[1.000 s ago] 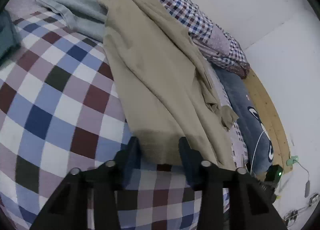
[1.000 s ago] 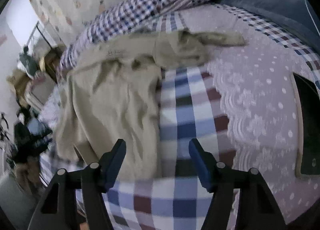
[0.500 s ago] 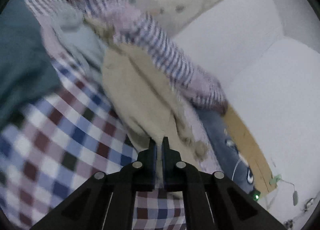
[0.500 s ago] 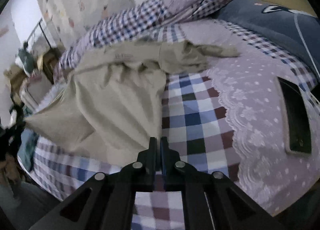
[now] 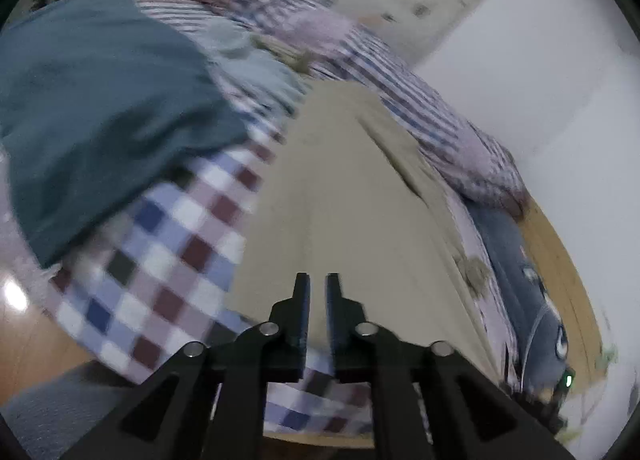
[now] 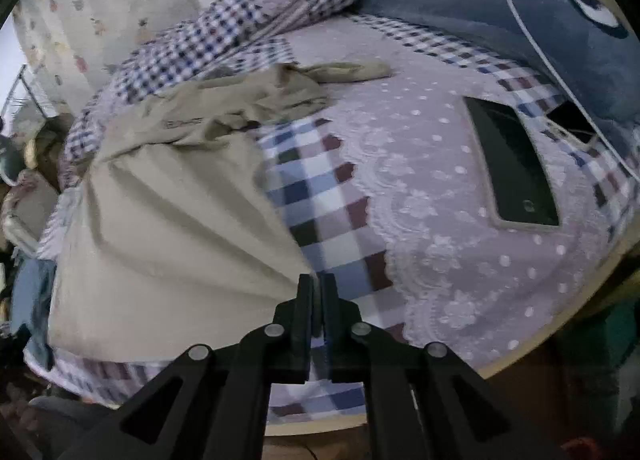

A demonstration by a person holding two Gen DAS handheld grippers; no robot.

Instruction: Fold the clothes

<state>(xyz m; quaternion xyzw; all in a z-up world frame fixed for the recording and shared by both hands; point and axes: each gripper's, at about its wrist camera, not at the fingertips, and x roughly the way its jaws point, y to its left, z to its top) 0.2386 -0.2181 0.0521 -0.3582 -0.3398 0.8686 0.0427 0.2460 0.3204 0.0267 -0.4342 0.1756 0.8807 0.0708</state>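
Beige fabric is filling both views: one beige garment [image 5: 352,196], spread along the checked bedspread [image 5: 172,244] of the bed. I am counting one garment in my grip, one teal garment [image 5: 92,100] and one pale grey-green garment [image 5: 256,72], both lying on the bed beyond it, and two grippers, one in each of my hands.

My left view is showing the teal garment large at the left, the pale one behind it, and the beige cloth running away from me toward the rolled checked quilt [image 5: 400,92] by the wall; this view is blurred. My right view is showing things the left one is not: one dark phone [image 6: 516,176] lying on the dotted lilac lace-edged cover [image 6: 432,244], a navy cushion [image 6: 520,20] behind it, and the beige garment's bunched far end [image 6: 256,108] with folds fanning out from my jaws.

My left gripper [image 5: 318,300] is nearly clenched, jaws standing a narrow slit apart, with beige cloth showing in that slit at the garment's near edge. My right gripper [image 6: 318,300] is clenched tight, jaws pinching the near corner of the same garment, where the cloth is gathering into taut creases.
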